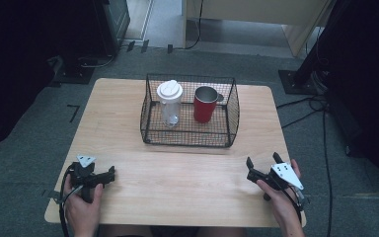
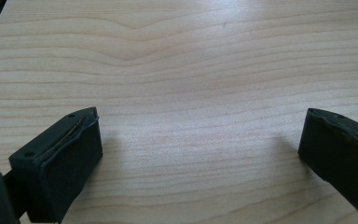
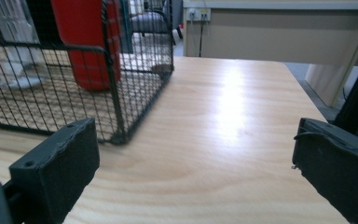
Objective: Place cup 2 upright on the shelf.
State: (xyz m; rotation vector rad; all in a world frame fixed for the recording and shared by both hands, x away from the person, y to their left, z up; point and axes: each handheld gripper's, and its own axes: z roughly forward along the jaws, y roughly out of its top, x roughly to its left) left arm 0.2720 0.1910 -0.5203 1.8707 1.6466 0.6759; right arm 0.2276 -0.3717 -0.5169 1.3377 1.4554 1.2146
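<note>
A black wire basket [image 1: 187, 140] stands at the middle back of the wooden table [image 1: 177, 177]. Inside it a clear bottle with a white lid [image 1: 170, 101] stands upright on the left, and a red metal cup [image 1: 205, 104] on the right. My left gripper [image 1: 111, 174] rests near the table's front left, open, with bare wood between its jaws [image 2: 200, 140]. My right gripper [image 1: 262, 165] is at the front right, open and empty. In the right gripper view the basket [image 3: 116, 93] and the red cup [image 3: 86, 42] lie ahead to the left.
Grey carpet surrounds the table, with cables [image 1: 321, 148] on the floor at the right. A light wooden desk [image 1: 256, 15] stands beyond the table; dark equipment [image 1: 79, 29] sits at the back left.
</note>
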